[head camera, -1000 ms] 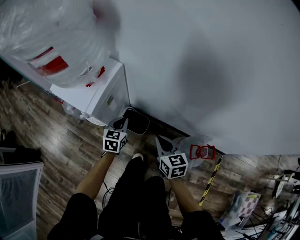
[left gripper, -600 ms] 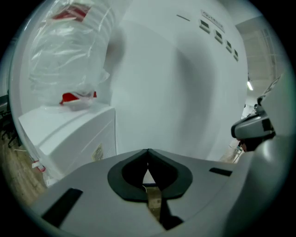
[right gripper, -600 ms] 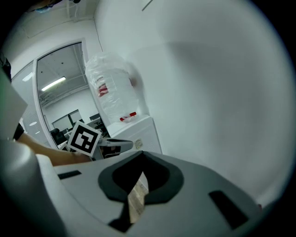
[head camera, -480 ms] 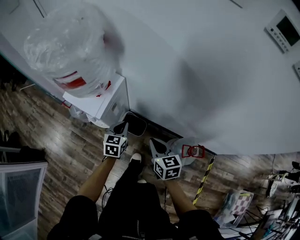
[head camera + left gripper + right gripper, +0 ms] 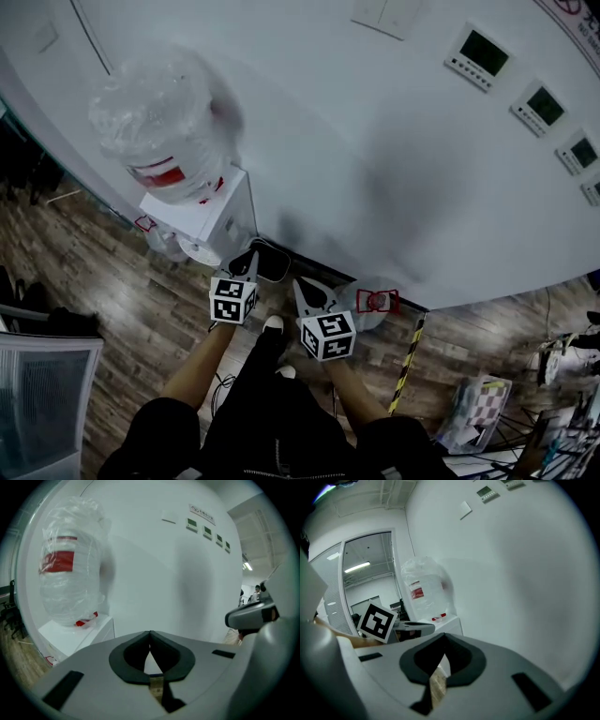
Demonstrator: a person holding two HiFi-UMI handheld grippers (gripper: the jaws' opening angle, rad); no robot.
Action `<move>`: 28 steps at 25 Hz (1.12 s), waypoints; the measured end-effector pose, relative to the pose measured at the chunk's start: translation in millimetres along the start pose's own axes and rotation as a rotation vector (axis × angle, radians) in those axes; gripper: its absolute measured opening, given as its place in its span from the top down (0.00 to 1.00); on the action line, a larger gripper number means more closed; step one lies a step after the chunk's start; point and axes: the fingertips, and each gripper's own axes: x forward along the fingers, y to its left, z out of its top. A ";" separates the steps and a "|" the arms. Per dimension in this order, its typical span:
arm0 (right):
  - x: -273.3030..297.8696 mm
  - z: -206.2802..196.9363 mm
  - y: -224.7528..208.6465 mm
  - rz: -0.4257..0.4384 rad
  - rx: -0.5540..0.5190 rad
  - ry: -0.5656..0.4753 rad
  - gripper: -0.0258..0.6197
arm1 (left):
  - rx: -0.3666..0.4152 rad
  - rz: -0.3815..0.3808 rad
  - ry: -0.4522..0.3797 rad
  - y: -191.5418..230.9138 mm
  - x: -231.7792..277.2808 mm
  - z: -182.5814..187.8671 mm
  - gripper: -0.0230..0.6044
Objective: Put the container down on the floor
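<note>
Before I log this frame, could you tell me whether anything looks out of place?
One thing stands out: the water jug on the white dispenser is wrapped in crinkled clear plastic film. The clear container rests on the floor by the wall, no spill visible. The left gripper and right gripper are shut, empty.

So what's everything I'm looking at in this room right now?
water bottle: one, clear with red label, plastic-wrapped, on top of the dispenser
dispenser: one, white, against the wall, left
wall panels: at least four, white with dark screens, upper right
bin: one, black, at the wall's foot
container: one, clear with red label, low by the wall
striped strip: one, yellow-black, right floor
floor: dark wood planks
legs: two, black trousers
left gripper: grey, shut, empty
right gripper: grey, shut, empty
</note>
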 end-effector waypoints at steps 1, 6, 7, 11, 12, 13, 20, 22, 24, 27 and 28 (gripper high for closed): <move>-5.3 4.6 3.1 0.000 -0.008 -0.008 0.94 | 0.003 0.001 -0.010 -2.9 -5.9 7.1 0.94; -36.8 16.8 16.9 -0.011 -0.040 -0.048 0.94 | 0.021 -0.010 -0.057 -25.2 -37.1 27.9 0.94; -42.7 18.3 19.7 -0.011 -0.045 -0.056 0.94 | 0.027 -0.011 -0.065 -29.7 -43.7 30.5 0.94; -63.2 17.0 36.2 0.004 -0.045 -0.072 0.94 | 0.056 -0.020 -0.088 -43.7 -70.3 36.7 0.94; -68.6 13.7 41.2 0.008 -0.045 -0.070 0.94 | 0.067 -0.022 -0.090 -46.7 -76.7 36.2 0.94; -74.3 10.4 45.6 0.009 -0.046 -0.068 0.94 | 0.076 -0.024 -0.090 -49.9 -82.6 35.5 0.94; -105.6 5.1 69.6 0.009 -0.077 -0.106 0.94 | 0.104 -0.047 -0.112 -68.0 -121.1 35.8 0.94; -110.2 3.2 74.5 0.009 -0.084 -0.113 0.94 | 0.087 -0.043 -0.122 -68.5 -133.3 35.5 0.94; -114.4 3.4 76.9 0.006 -0.086 -0.124 0.94 | 0.075 -0.039 -0.134 -68.9 -143.5 36.4 0.94; -119.1 4.7 79.4 0.001 -0.088 -0.138 0.94 | 0.077 -0.032 -0.148 -69.0 -155.7 38.0 0.94; -119.9 5.1 80.6 0.001 -0.089 -0.142 0.94 | 0.082 -0.029 -0.152 -68.7 -158.8 37.8 0.94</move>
